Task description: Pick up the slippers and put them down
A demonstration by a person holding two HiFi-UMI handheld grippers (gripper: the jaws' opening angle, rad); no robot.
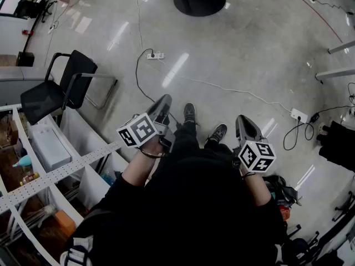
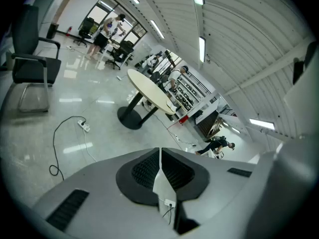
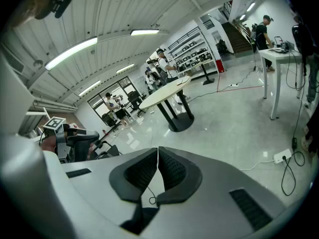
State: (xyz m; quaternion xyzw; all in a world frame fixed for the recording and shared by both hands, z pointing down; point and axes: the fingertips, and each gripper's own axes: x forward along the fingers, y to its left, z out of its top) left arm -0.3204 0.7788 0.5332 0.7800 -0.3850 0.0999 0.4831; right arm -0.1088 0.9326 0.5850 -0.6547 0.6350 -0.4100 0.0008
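Observation:
No slippers show in any view. In the head view my left gripper [image 1: 163, 102] is held out in front of the person's body, its jaws pressed together with nothing between them. My right gripper [image 1: 244, 122] is held the same way on the right, also shut and empty. The left gripper view looks past the closed left gripper [image 2: 160, 152] over a shiny grey floor. In the right gripper view the closed right gripper [image 3: 158, 152] points towards a round table [image 3: 164, 94]. The person's two dark shoes [image 1: 189, 112] stand on the floor between the grippers.
A black chair [image 1: 62, 87] stands at the left, beside white shelving [image 1: 58, 173] holding boxes and bottles. A power strip [image 1: 156, 55] with a black cable lies ahead, another [image 1: 298, 115] at the right. The table's dark base [image 1: 199, 1] is far ahead. Black bags [image 1: 338, 140] sit at the right.

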